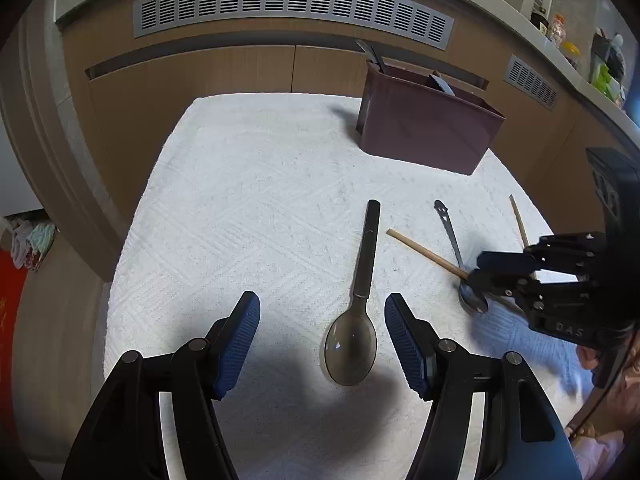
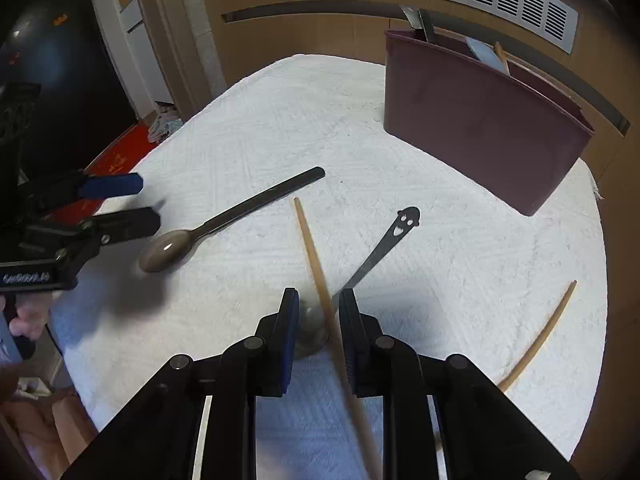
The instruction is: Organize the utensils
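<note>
The left hand-held gripper (image 1: pixel 322 334) is hovering with jaws apart over a large spoon (image 1: pixel 354 324) lying on the white towel (image 1: pixel 248 208). The right hand-held gripper (image 1: pixel 478 276) is reaching at a chopstick (image 1: pixel 424 250) and small spoon (image 1: pixel 460 256); a brown bin (image 1: pixel 428 132) is standing behind.

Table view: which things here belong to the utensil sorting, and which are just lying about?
Job:
- big spoon
- small spoon
- chopstick between right hand-held gripper fingers
- second chopstick
- brown bin

Lying about:
- white towel
- shelf clutter

On the counter (image 1: pixel 248 184), towel-covered: bin (image 1: pixel 428 132) far right, utensils standing in it. Near it: large spoon (image 1: pixel 356 320) left, small spoon (image 1: pixel 454 240) right, one chopstick (image 1: pixel 424 254) crossing it, second chopstick (image 2: pixel 540 336) farthest right.
</note>
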The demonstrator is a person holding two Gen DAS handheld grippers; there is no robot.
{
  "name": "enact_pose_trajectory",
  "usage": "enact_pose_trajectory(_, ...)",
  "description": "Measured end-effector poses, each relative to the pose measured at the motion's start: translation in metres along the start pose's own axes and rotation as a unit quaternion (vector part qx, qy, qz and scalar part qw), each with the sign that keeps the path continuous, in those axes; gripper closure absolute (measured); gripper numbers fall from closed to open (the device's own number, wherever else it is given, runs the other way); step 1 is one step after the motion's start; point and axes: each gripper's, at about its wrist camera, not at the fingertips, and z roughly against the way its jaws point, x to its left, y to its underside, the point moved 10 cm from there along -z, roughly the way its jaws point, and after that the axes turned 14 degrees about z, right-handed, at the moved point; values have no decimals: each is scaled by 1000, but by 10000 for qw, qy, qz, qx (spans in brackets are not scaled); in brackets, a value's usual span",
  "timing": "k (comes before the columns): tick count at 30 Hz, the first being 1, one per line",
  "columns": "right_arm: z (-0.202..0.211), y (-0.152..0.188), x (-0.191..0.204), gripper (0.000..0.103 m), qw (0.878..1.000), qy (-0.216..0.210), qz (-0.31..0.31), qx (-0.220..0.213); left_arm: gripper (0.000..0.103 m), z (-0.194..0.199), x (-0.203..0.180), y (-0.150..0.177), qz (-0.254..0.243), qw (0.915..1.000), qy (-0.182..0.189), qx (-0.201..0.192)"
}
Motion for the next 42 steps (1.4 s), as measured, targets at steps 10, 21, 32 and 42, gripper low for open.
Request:
enact_pose_trajectory(10,-7,3,-1,97,9995,237,39,217,37,0,-7,17,-341,9991,143,207)
enact_pose_trajectory(21,41,46,-48,96,9908,355,-1299,-108,41,-18,-11,42,-606,9977,-278,107)
enact_pose_trajectory(32,42,22,-4,92,9984,315,-370,-277,68,10,-18,-4,-628,9949,-341,-711)
enact_pose_trajectory(42,-4,-13,5,91,9999,92,-87,-31,74,61,-26,-58,-549,9871,-73,-1504)
